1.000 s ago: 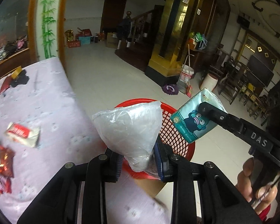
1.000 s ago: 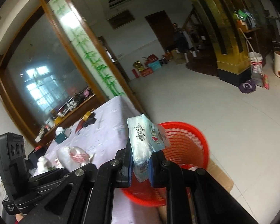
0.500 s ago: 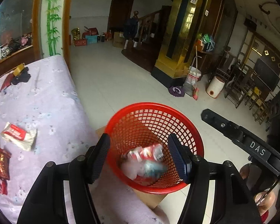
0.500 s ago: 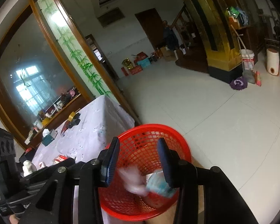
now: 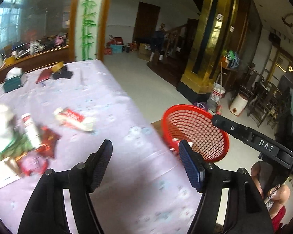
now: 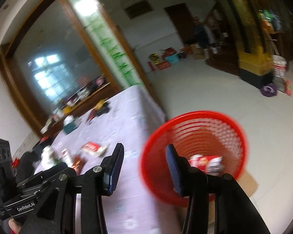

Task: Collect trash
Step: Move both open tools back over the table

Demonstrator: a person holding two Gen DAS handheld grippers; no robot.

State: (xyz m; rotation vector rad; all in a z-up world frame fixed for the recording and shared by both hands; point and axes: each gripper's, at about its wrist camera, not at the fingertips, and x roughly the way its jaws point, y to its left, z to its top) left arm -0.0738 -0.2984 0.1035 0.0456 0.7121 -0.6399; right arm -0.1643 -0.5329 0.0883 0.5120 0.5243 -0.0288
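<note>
A red mesh basket (image 5: 197, 134) stands on the floor beside the table's right edge; it also shows in the right wrist view (image 6: 195, 134) with dropped packets (image 6: 207, 162) inside. My left gripper (image 5: 145, 152) is open and empty above the table's near right part. My right gripper (image 6: 144, 156) is open and empty, over the table edge next to the basket. Trash lies on the lilac tablecloth (image 5: 99, 101): a red-and-white wrapper (image 5: 74, 118), a white tube (image 5: 31, 129), red wrappers (image 5: 46, 142) and a white crumpled bag (image 5: 2, 128).
A teal tissue box (image 5: 13, 81), a red booklet (image 5: 44, 75) and dark items (image 5: 62, 74) lie at the table's far end. Cardboard (image 6: 246, 183) lies under the basket. The tiled floor (image 5: 150, 81) stretches beyond, with a gold pillar (image 5: 203, 58) and buckets (image 5: 217, 94) far right.
Both grippers opened and dropped the plastic bag and tissue packs into the basket, then swung left toward the table. Both views are motion-blurred now.
</note>
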